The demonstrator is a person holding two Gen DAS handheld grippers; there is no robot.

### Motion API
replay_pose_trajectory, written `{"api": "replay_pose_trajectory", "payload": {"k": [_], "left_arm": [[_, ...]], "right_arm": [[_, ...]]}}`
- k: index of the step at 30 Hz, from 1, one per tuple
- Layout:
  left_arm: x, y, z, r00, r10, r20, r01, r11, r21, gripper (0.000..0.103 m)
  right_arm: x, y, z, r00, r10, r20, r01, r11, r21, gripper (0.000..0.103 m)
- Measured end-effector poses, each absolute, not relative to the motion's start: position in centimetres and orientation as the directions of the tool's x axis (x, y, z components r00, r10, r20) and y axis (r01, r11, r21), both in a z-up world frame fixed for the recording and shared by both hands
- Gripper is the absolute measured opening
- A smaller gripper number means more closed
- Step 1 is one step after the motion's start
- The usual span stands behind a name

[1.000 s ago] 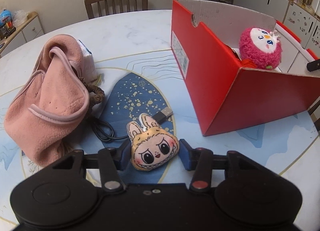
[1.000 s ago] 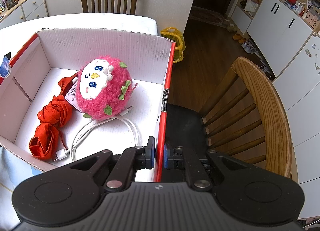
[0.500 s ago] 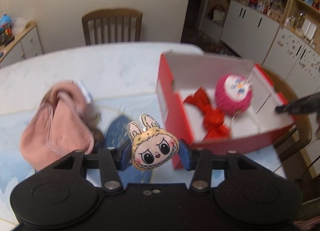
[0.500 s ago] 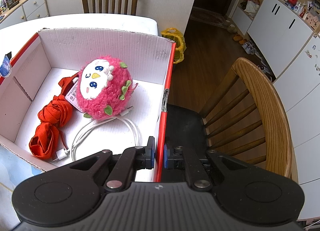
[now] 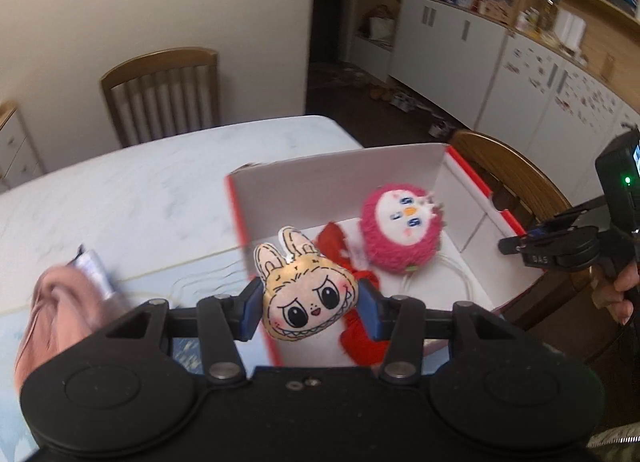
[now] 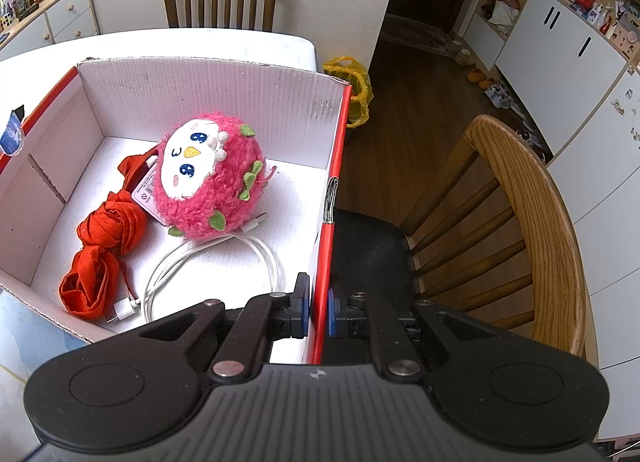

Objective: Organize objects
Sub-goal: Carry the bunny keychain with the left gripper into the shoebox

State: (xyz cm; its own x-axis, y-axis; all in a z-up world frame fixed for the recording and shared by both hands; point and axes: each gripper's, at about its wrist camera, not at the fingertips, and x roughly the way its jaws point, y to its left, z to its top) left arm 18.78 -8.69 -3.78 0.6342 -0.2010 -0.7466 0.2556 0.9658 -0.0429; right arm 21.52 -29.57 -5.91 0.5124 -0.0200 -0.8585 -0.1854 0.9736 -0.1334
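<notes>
Red-walled cardboard box (image 5: 464,190) sits on the table (image 5: 160,190) in the left wrist view, at about one o'clock from the left gripper (image 5: 308,302). That gripper is clamped on a tan bunny-eared plush face (image 5: 306,294), held above the box's near wall. Inside lie a pink round plush (image 5: 400,232), red cloth (image 5: 362,338) and a white cable (image 5: 464,282). A pink pouch (image 5: 60,314) lies at nine o'clock.

In the right wrist view, the right gripper (image 6: 318,308) is pinched on the box's right wall (image 6: 328,222). The pink plush (image 6: 210,186) sits mid-box, the red cloth (image 6: 100,250) at its eight o'clock, the coiled white cable (image 6: 224,266) at six o'clock.
</notes>
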Motion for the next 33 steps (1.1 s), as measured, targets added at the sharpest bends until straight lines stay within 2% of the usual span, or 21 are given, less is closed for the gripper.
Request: {"api": "replay_pose_trajectory", "payload": {"k": [6,12,28,33], "left_arm": [[21.8,-11.8,-4.8,0.594,-0.221,-0.773,0.316,0.948,-0.028,0.047],[24.9,-13.6,-6.6,0.568,-0.185,-0.802,0.340,0.940,0.025,0.047],[31.2,-15.0,-12.8,0.457,-0.097,-0.884,0.378,0.921,0.094,0.047],[31.7,-15.2,-13.5,0.434,-0.104,-0.895,0.402,0.911,0.088,0.047]], "right_arm": [[21.5,-29.6,-6.0,0.513,-0.017,-0.858,-0.187,0.974,-0.131,0.008],[21.5,-29.7,-6.0,0.513,-0.016,-0.858,-0.186,0.974,-0.129,0.008],[22.8,-28.2,-6.2,0.512,-0.004,-0.859,-0.172,0.979,-0.107,0.008],[23.1,-27.7,-6.3,0.507,0.000,-0.862,-0.167,0.981,-0.099,0.008]]}}
